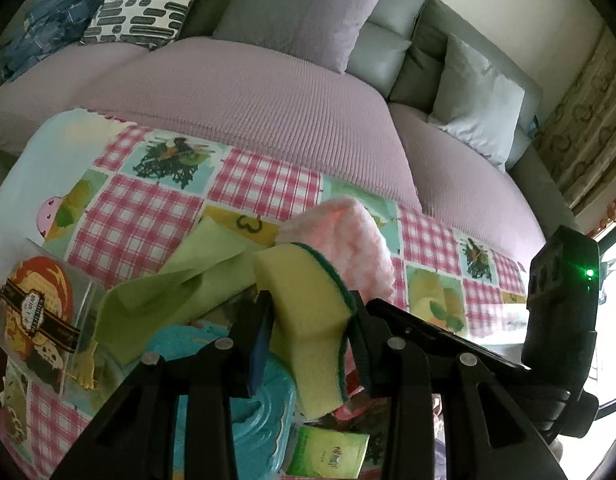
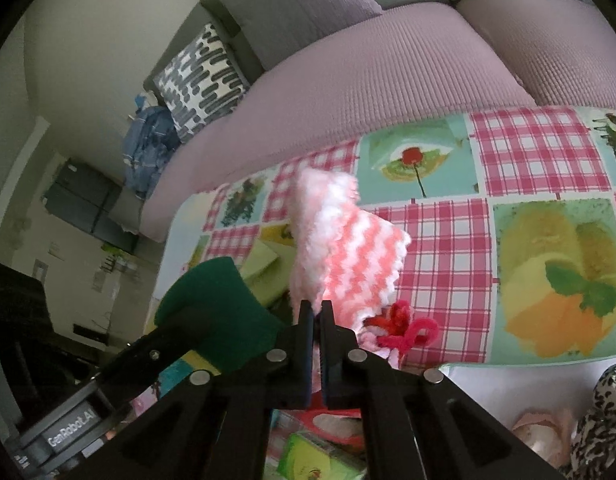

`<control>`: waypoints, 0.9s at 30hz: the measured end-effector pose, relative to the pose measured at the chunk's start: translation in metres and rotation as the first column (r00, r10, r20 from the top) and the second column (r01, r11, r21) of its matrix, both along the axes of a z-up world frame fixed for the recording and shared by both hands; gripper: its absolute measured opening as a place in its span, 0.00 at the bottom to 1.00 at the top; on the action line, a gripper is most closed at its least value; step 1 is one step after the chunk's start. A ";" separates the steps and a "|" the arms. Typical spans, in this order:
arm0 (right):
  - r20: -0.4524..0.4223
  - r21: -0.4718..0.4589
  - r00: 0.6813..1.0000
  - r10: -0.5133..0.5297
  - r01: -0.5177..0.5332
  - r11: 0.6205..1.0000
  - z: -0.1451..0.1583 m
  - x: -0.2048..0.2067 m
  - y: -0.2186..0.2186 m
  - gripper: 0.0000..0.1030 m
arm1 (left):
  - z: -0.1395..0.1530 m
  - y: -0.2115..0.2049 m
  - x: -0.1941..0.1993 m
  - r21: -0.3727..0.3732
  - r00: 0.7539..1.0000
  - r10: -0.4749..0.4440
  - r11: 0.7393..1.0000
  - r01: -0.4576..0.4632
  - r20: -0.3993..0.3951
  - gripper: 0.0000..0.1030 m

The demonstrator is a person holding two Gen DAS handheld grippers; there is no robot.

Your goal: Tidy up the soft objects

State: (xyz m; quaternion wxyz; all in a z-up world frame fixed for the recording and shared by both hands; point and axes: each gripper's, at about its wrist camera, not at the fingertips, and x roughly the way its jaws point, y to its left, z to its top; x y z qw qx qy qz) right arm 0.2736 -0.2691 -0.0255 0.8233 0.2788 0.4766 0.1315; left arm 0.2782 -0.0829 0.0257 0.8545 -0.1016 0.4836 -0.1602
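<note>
The left gripper clamps a yellow sponge with a green scouring side between its fingers. The right gripper, jaws nearly closed, pinches the pink-and-white fluffy cloth above the checked tablecloth. A green cloth lies just left of the sponge.

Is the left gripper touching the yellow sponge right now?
Touching. In the left wrist view the left gripper has both fingers pressed against the yellow sponge, which bends between them.
</note>
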 end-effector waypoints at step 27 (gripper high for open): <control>0.272 0.043 0.961 -0.057 0.047 0.998 0.113 -0.051 -0.018 0.02 | 0.053 0.020 -0.028 -0.029 0.986 0.058 0.998 -0.054 0.158 0.36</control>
